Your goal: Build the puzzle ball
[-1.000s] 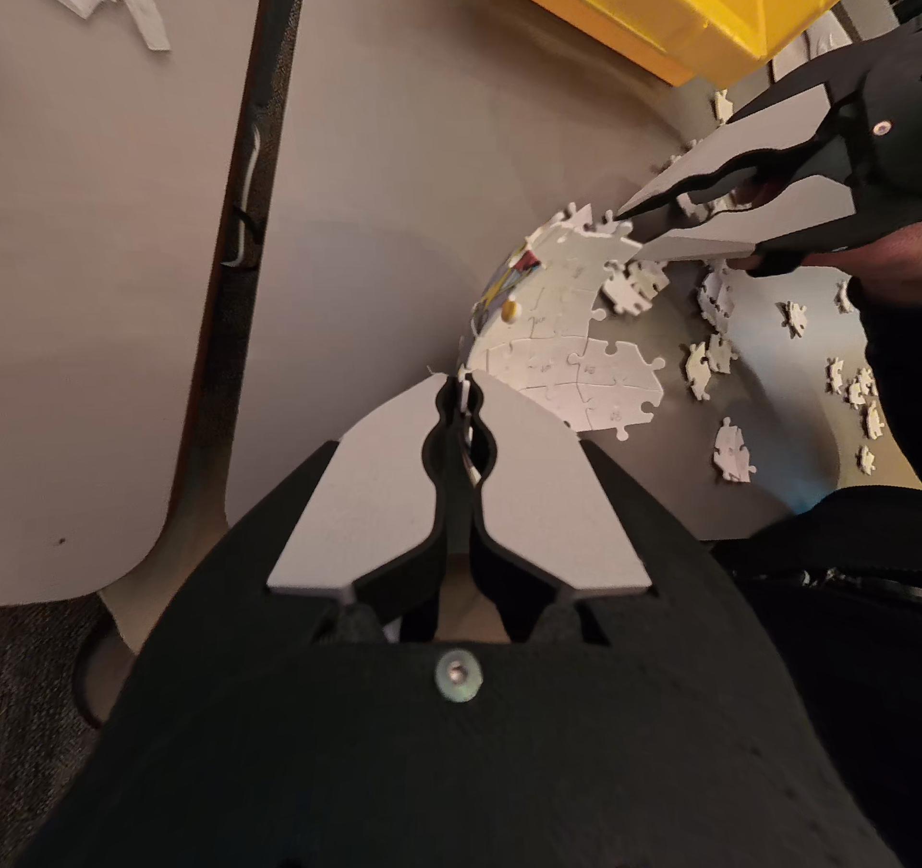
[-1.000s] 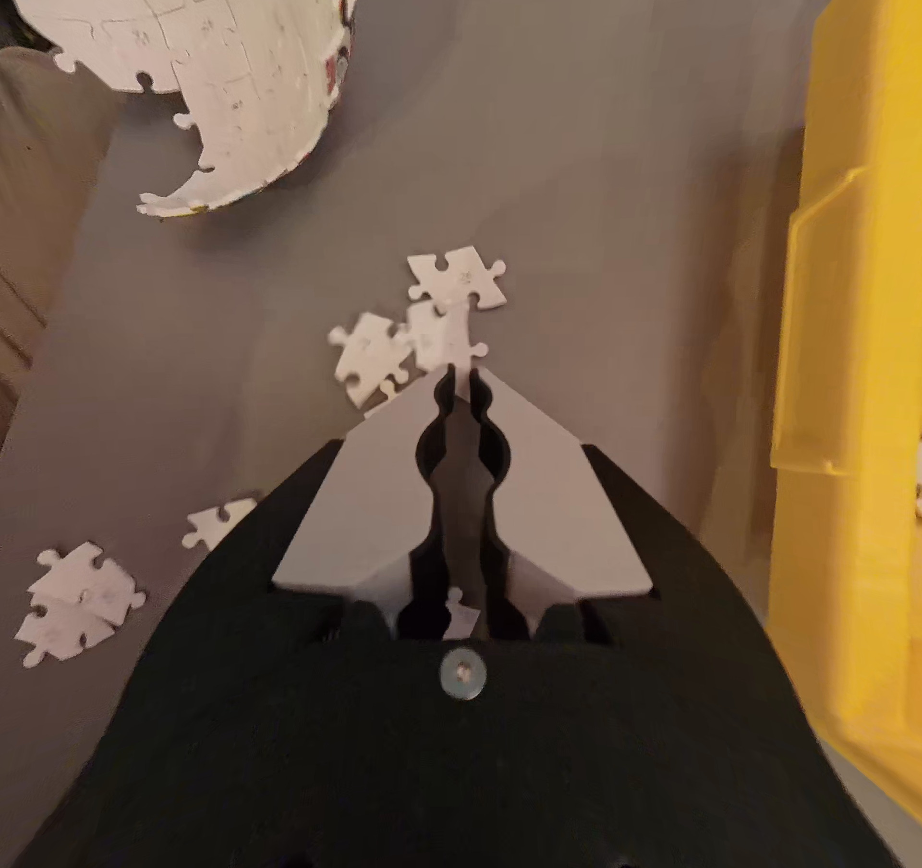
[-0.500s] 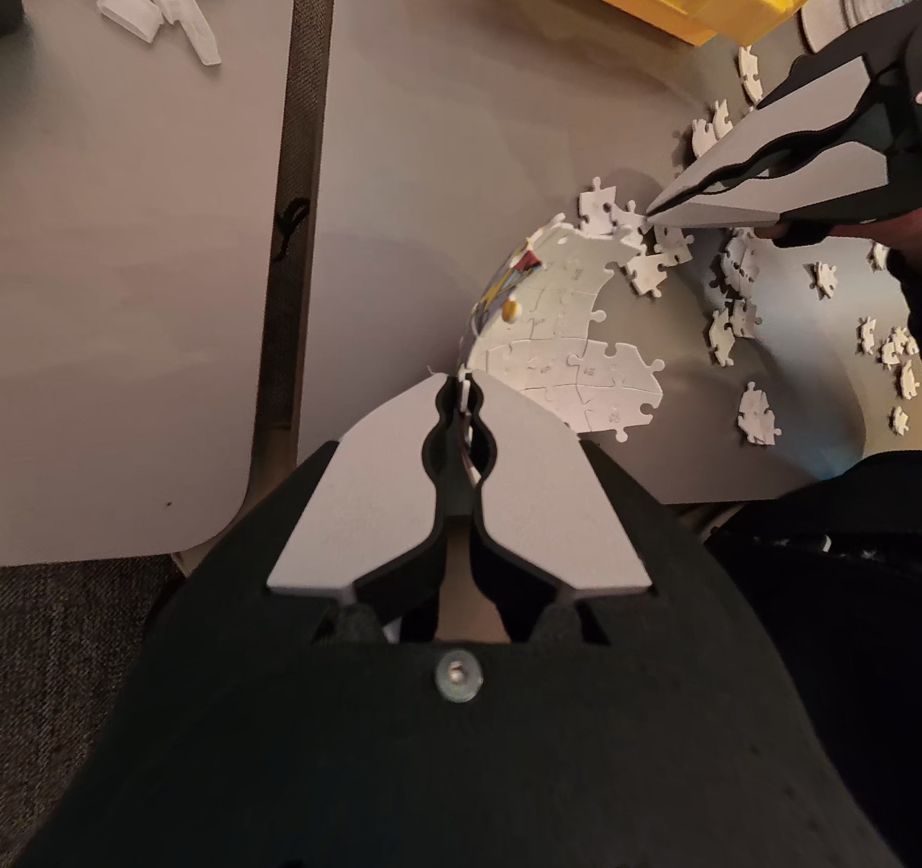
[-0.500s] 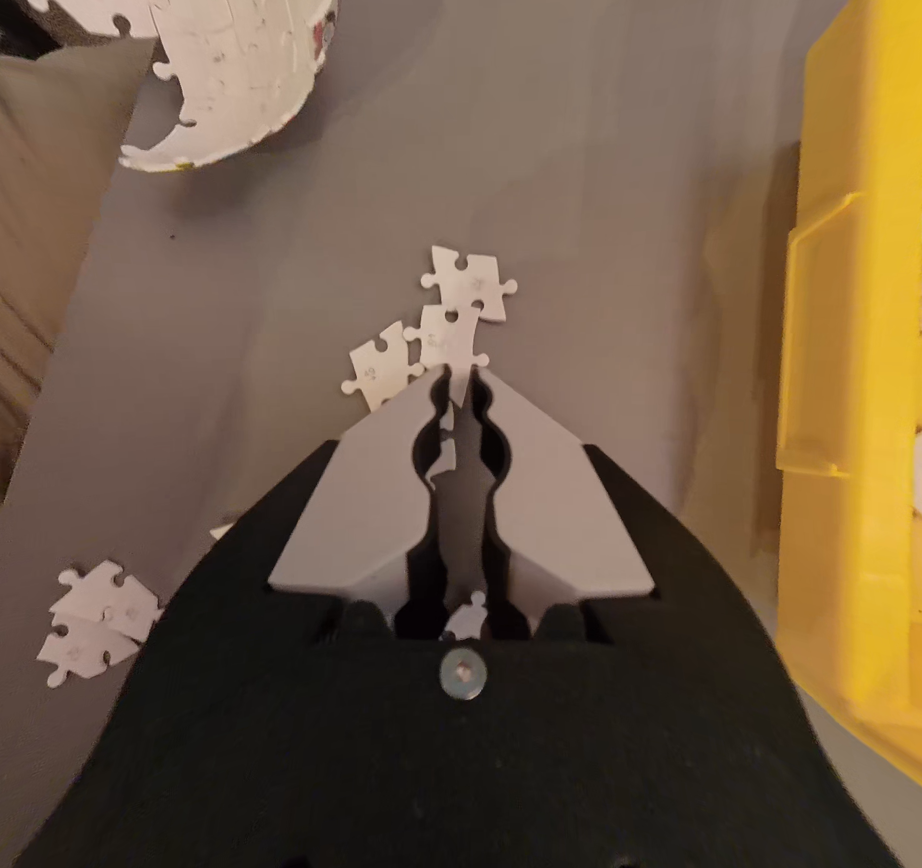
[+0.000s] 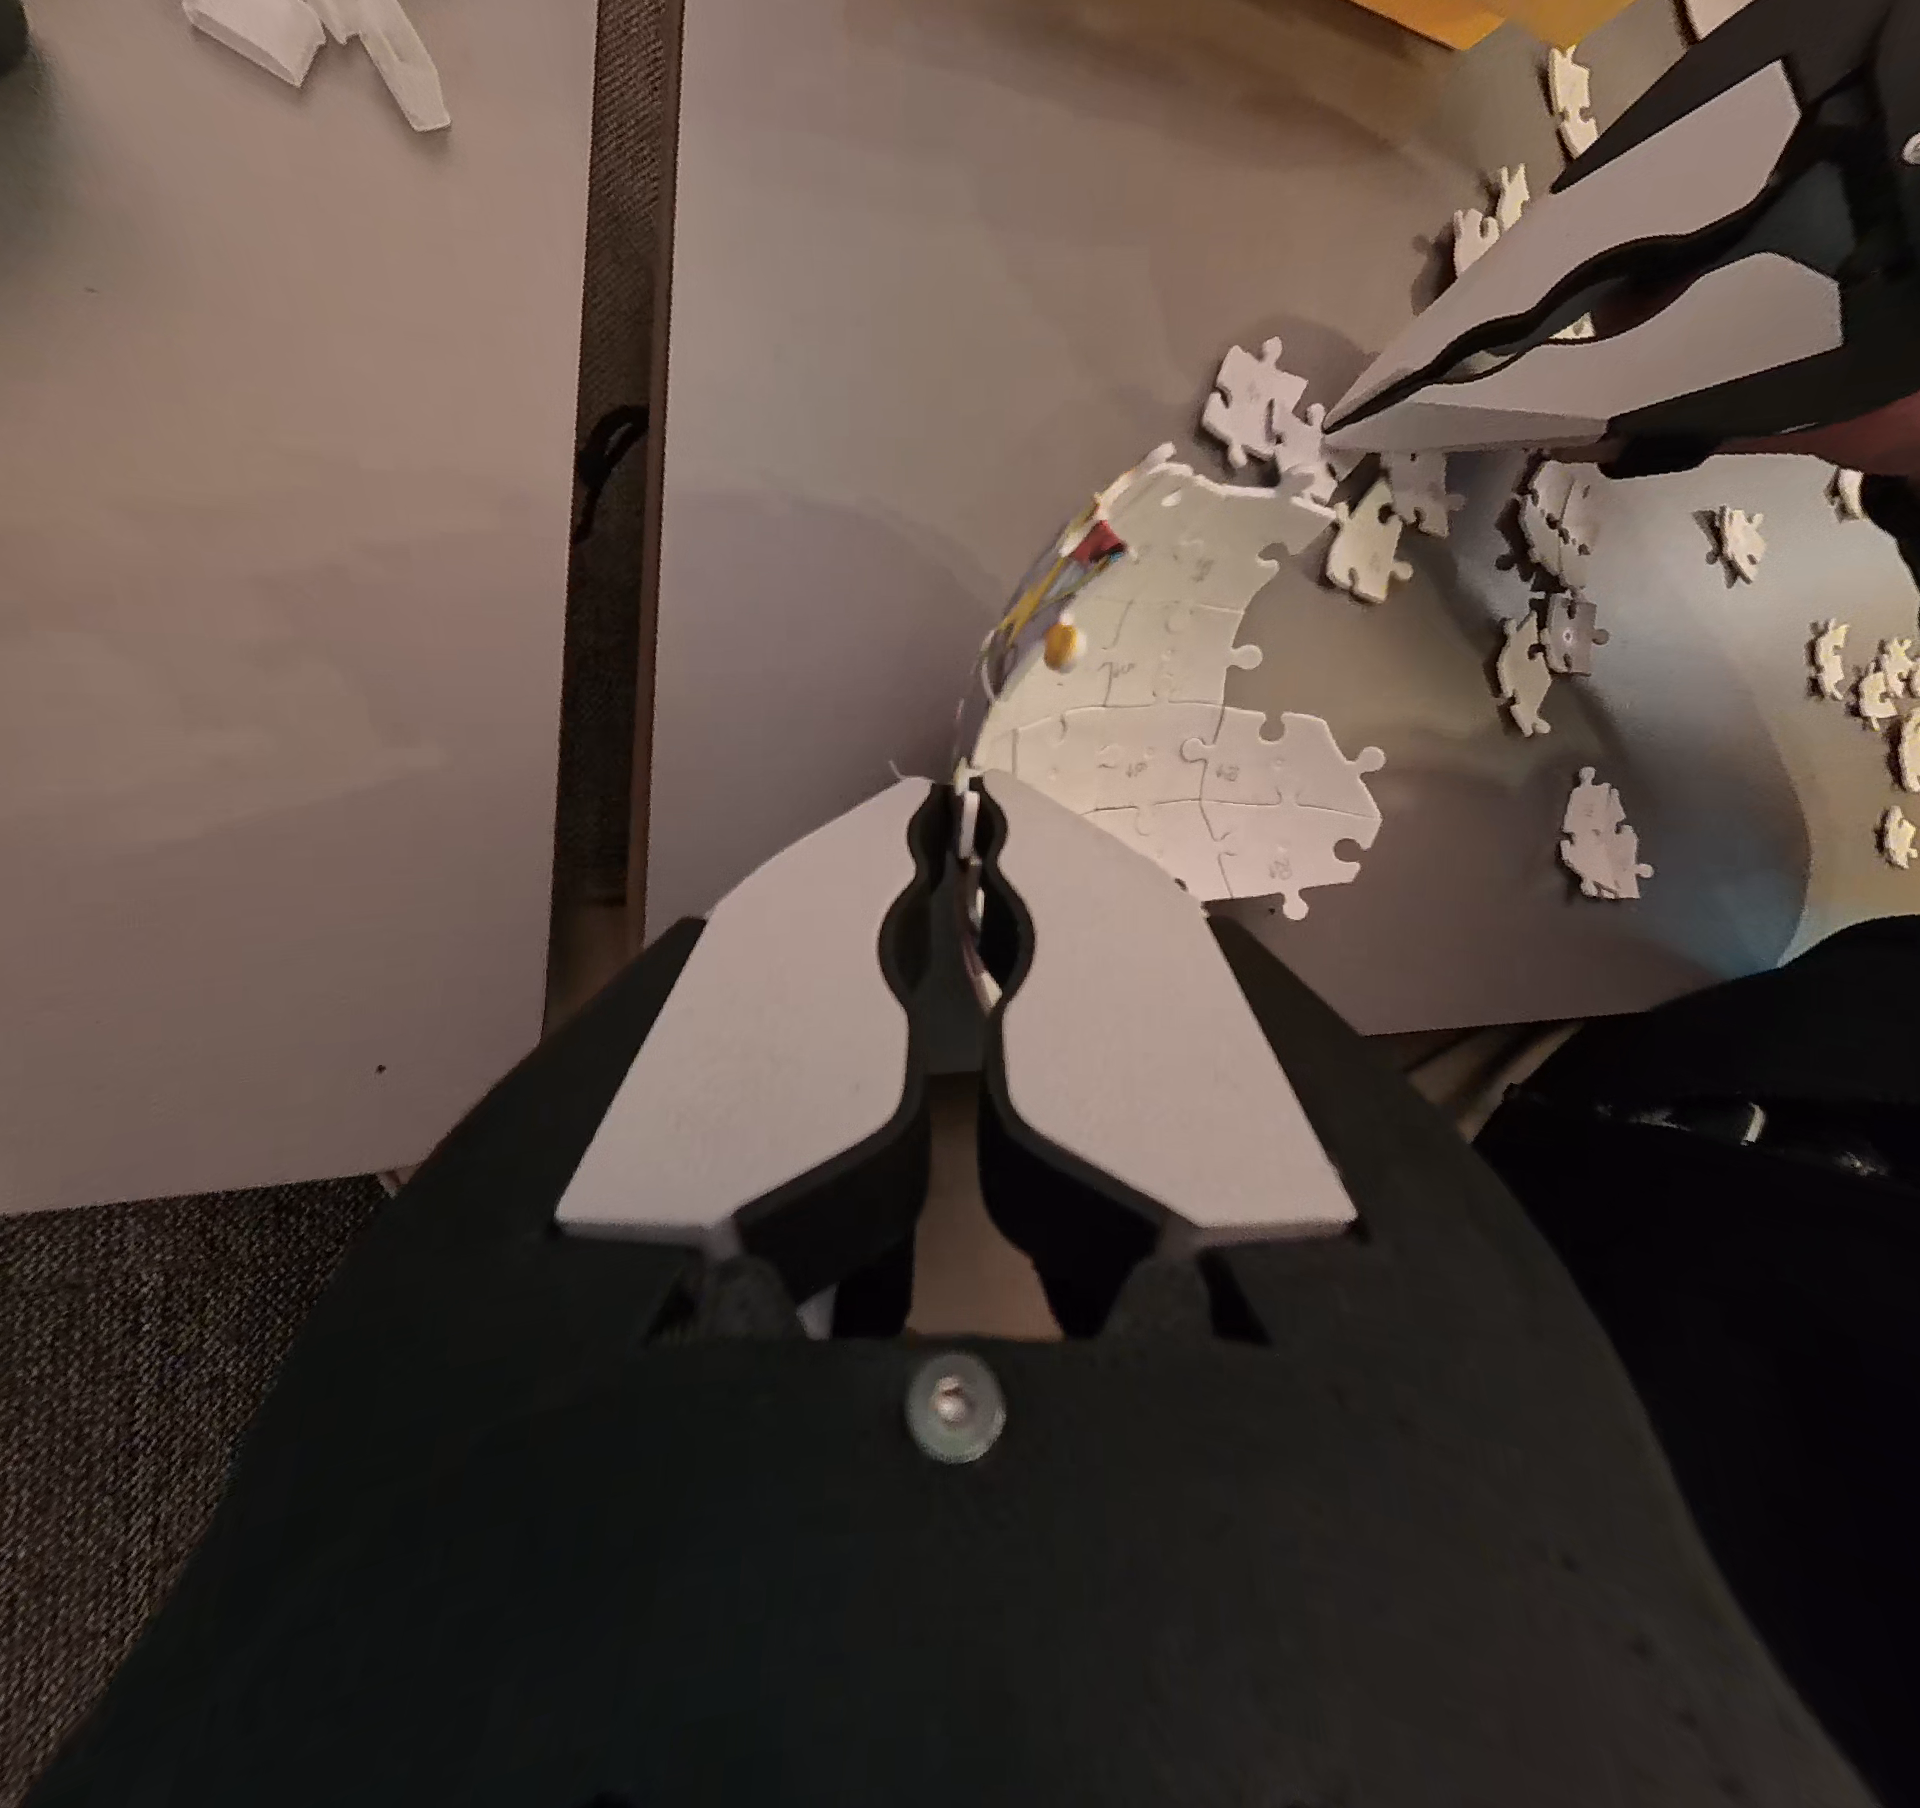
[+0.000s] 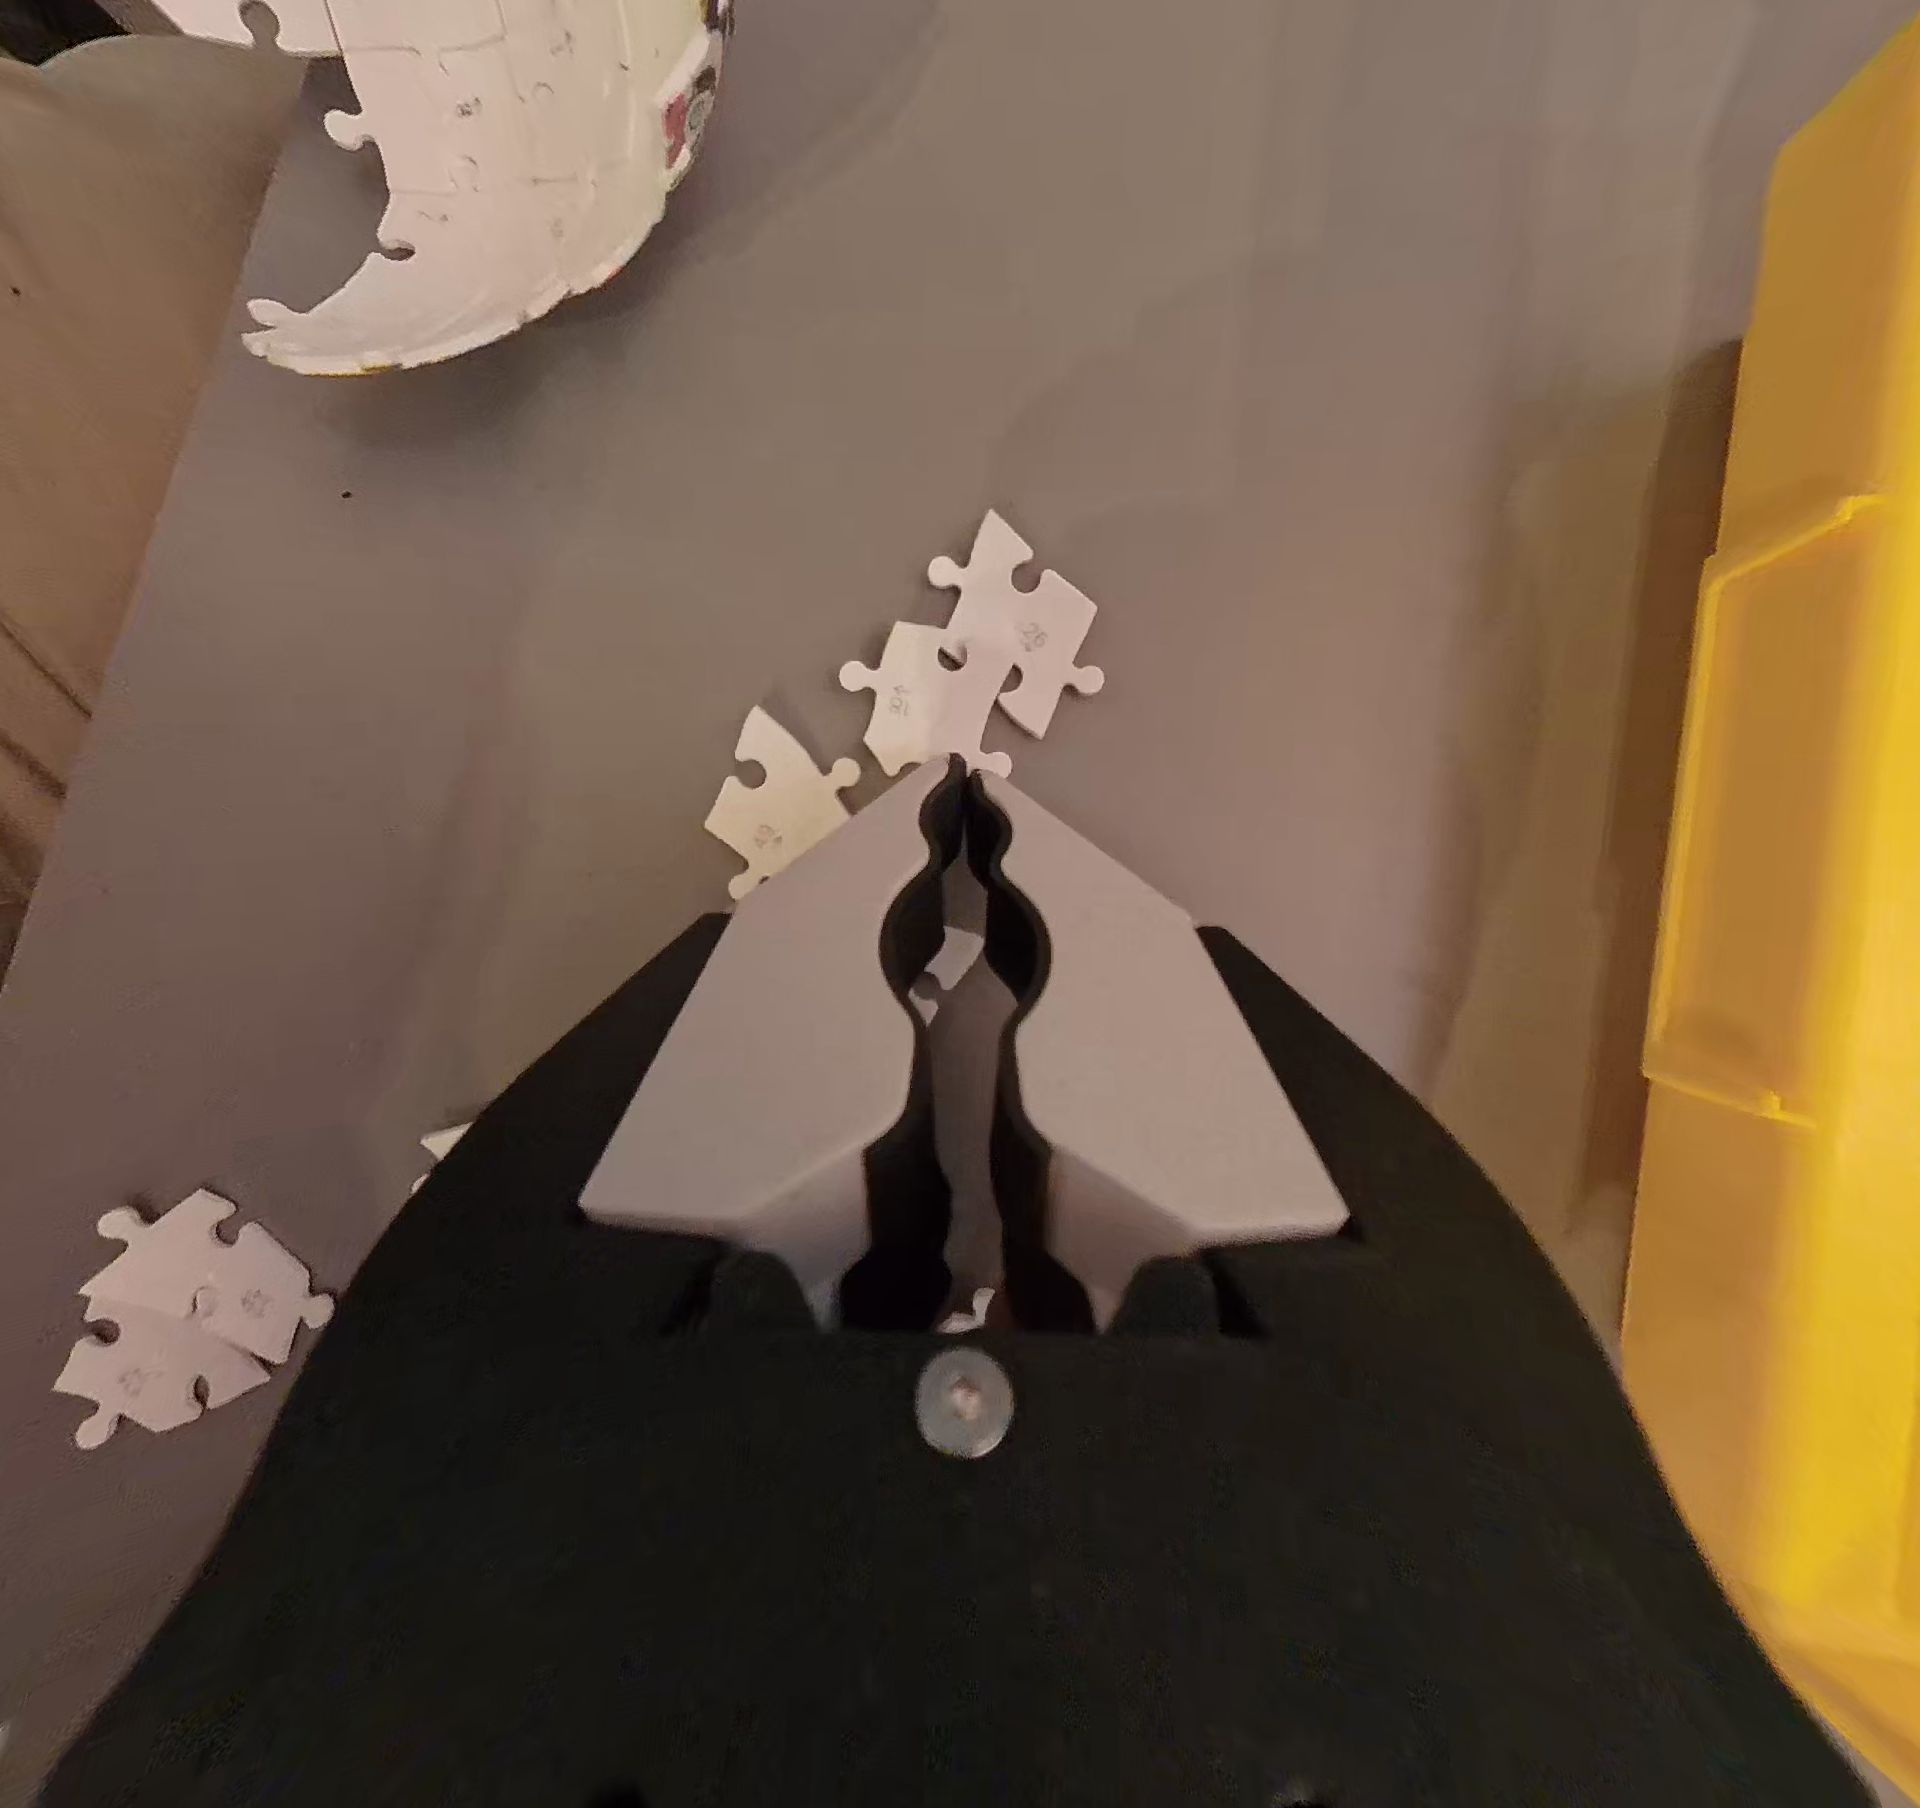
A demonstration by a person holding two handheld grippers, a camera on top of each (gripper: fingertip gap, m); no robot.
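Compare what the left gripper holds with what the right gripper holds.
The left gripper clamps the rim of the curved, part-built puzzle ball; the right gripper pinches one flat loose piece. The ball shows colour at its edge; the piece doesn't. Both show white backs.

Black grippers [image 5: 961,808], grey fingers [image 6: 1127,1020], silver screws

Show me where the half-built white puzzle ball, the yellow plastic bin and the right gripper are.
Half-built white puzzle ball [image 5: 1174,678]: left wrist view, inner surface.
Yellow plastic bin [image 6: 1808,823]: right wrist view, side wall.
Right gripper [image 6: 961,771]: right wrist view, between fingertips.
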